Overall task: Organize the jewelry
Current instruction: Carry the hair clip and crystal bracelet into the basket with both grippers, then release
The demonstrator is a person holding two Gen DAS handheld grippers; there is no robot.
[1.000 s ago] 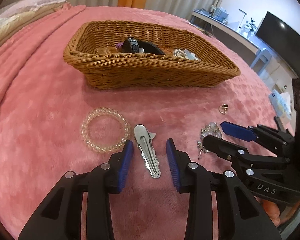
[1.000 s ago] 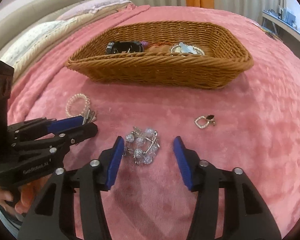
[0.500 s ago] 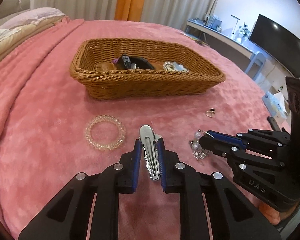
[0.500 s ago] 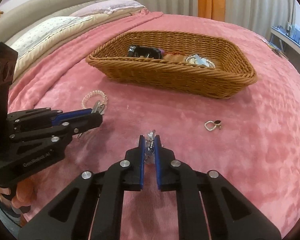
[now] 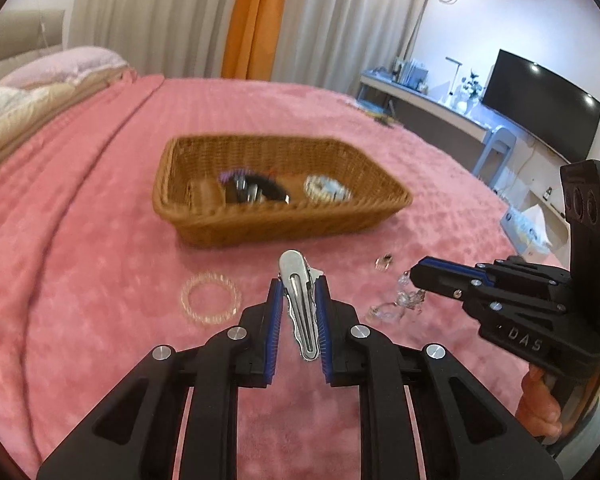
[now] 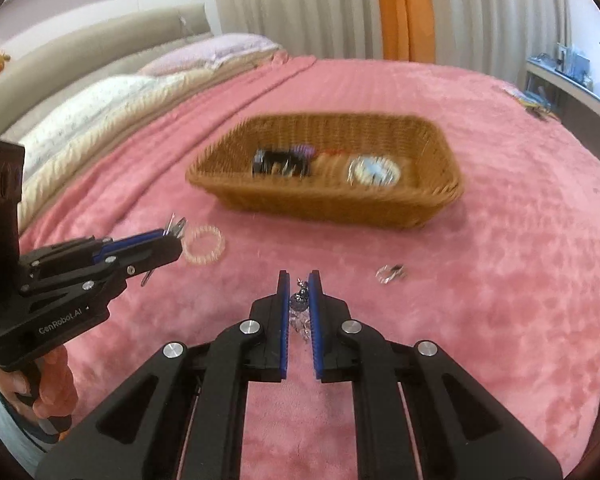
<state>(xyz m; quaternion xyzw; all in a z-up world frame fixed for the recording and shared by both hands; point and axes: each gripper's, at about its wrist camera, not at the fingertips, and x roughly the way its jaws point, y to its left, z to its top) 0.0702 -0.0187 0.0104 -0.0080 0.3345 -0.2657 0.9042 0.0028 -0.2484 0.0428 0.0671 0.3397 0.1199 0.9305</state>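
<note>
In the left wrist view, the left gripper (image 5: pixel 299 292) fills the bottom centre of the frame, its blue pads closed narrowly on a silver hair clip (image 5: pixel 298 300) that stands lengthwise between them, its rounded end poking out past the fingertips. Left of the fingertips a clear coil hair tie (image 5: pixel 211 298) lies on the pink blanket (image 5: pixel 80 240). In the centre of the frame, above the clip, sits a wicker basket (image 5: pixel 276 222), blurred, with a dark item, a purple bit and a pale round piece inside. At right the right gripper (image 5: pixel 414 276) reaches in from the edge, closed on a crystal bead bracelet (image 5: pixel 398 306) that hangs down from its tip. A small ring (image 5: pixel 383 261) lies on the blanket just above and left of that tip. A hand (image 5: pixel 540 404) grips the handle at the lower right.

In the right wrist view, the right gripper (image 6: pixel 299 286) takes the bottom centre, its jaws nearly together and pinching the bead bracelet (image 6: pixel 300 312), which dangles between the pads. The ring (image 6: pixel 389 274) lies to the right of the fingertips. At left the left gripper (image 6: pixel 172 240) holds the hair clip (image 6: pixel 176 227), the hair tie (image 6: pixel 203 245) just beside its tip on the blanket (image 6: pixel 520 260). The basket (image 6: pixel 332 200) sits in the upper centre. A hand (image 6: pixel 48 384) holds the handle at the lower left.
</note>
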